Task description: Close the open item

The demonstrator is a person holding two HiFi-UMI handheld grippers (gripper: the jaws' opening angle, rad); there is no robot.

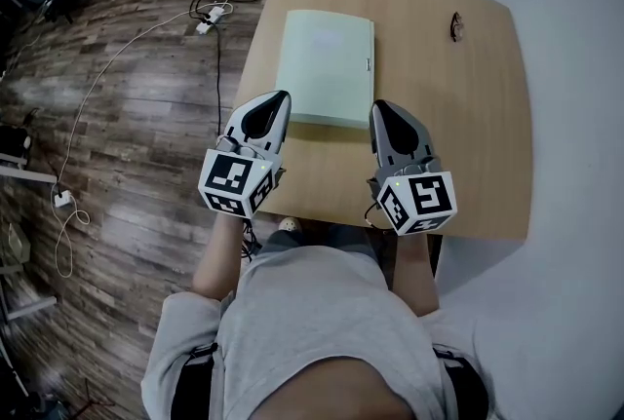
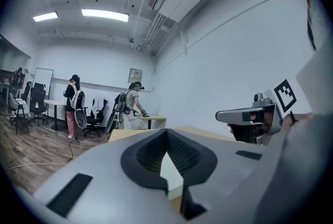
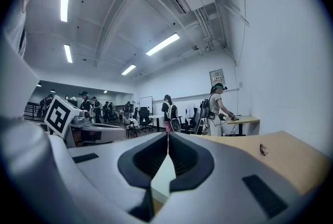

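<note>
Folder point(image 1: 327, 67): pale green, lying flat on the table point(image 1: 468, 145), left of the middle and just beyond both grippers' tips. One cover faces up and no leaf is raised.
Left gripper point(image 1: 278, 104): jaws together with nothing between them. The tip is near the folder's near left corner and does not appear to touch it.
Right gripper point(image 1: 381, 110): jaws together and empty. The tip is just beside the folder's near right corner.
Small dark object point(image 1: 455, 25): at the table's far right, well apart from the folder. It is too small to identify.
Step in hand: judged to be the last check, since the folder already looks shut.
Method: if the cover is not fully down, press on it lightly with the closed jaws, straight downward near the free edge, while the other gripper steadies the opposite edge.
Risk: a sideways push is likely to slide the folder across the smooth wood.
</note>
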